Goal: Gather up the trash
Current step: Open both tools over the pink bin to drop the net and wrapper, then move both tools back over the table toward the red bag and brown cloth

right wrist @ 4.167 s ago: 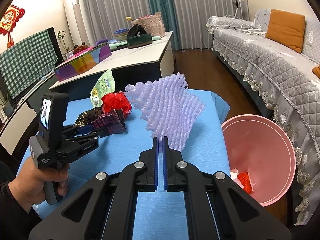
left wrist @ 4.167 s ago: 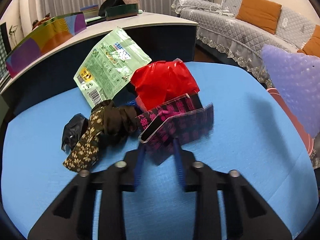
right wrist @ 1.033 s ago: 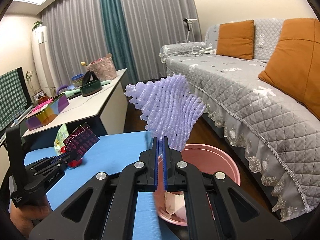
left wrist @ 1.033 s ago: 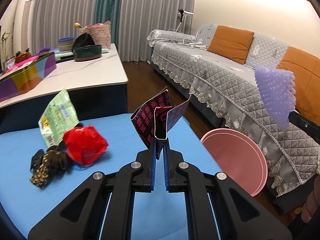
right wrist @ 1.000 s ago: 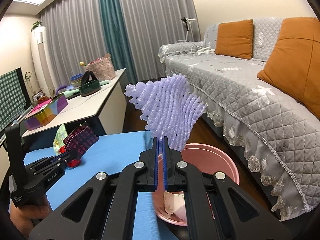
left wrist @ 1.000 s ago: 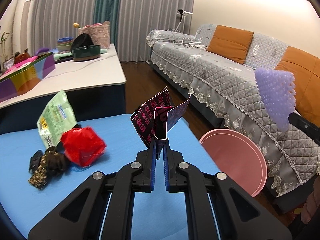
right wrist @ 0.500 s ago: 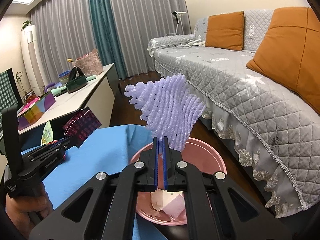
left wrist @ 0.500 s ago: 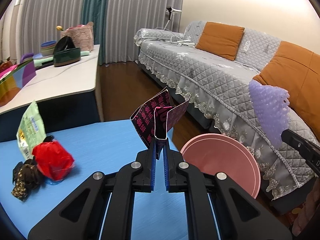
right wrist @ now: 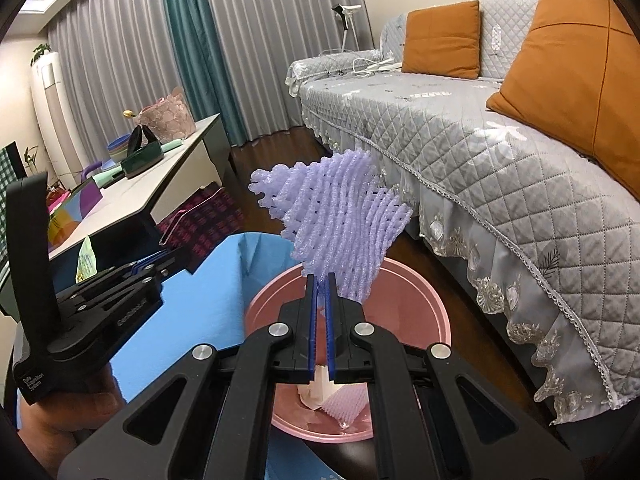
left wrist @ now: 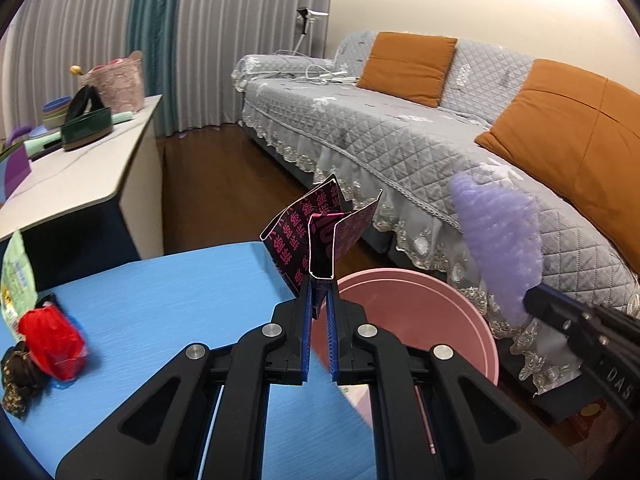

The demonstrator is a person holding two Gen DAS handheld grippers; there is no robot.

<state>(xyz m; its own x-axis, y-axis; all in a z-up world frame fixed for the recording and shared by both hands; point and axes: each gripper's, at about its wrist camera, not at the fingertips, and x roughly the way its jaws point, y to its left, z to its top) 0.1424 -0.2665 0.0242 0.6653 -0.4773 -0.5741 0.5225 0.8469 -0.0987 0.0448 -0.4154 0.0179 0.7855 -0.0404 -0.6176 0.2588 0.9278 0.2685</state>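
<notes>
My left gripper (left wrist: pixel 319 290) is shut on a black and pink patterned wrapper (left wrist: pixel 320 228) and holds it over the right edge of the blue table (left wrist: pixel 160 300), beside the pink bin (left wrist: pixel 420 320). My right gripper (right wrist: pixel 320 280) is shut on a purple foam net (right wrist: pixel 340 216) and holds it above the pink bin (right wrist: pixel 400 300), which has white and pink scraps inside. The left gripper (right wrist: pixel 160 260) with its wrapper (right wrist: pixel 200 224) shows at the left of the right wrist view. The purple net (left wrist: pixel 500 232) shows at the right of the left wrist view.
A red bag (left wrist: pixel 52 336), a dark patterned wrapper (left wrist: pixel 18 376) and a green packet (left wrist: pixel 16 276) lie at the table's left. A grey sofa (left wrist: pixel 440 132) with orange cushions stands behind the bin. A white side table (left wrist: pixel 80 160) with boxes stands at the far left.
Both grippers have swung right, away from the trash pile toward the bin. The right gripper with the net now hangs over the bin; the left with the wrapper is at the table's edge.
</notes>
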